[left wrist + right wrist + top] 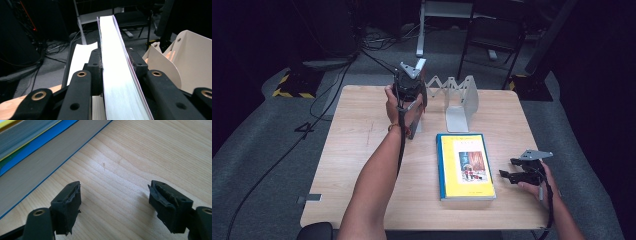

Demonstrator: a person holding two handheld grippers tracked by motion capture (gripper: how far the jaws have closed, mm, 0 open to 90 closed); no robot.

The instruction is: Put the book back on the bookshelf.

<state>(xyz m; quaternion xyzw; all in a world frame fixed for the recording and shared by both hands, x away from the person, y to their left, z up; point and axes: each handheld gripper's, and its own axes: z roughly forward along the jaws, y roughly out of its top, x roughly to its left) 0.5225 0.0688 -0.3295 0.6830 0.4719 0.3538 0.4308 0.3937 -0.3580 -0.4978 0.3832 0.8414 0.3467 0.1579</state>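
The left gripper [411, 95] clamps an upright book [117, 75] at the table's [362, 165] twelve o'clock, beside the white rack [459, 97]. The right gripper [519, 172], jaws apart and empty, rests at three o'clock of the yellow book [466, 165].

Surface: a light wooden table [362, 165] with visible grain, standing on grey carpet.
Flat on it: a yellow-covered book with a blue spine [464, 166] lay right of centre, its cover facing up.
At the far edge: a white folding book rack [458, 97] stood on the tabletop, just beyond the yellow book.
Near the rack: a thin book [117, 75] stood on edge, upright, left of the rack.
Right side: bare wood lay beside the yellow book's page edge.
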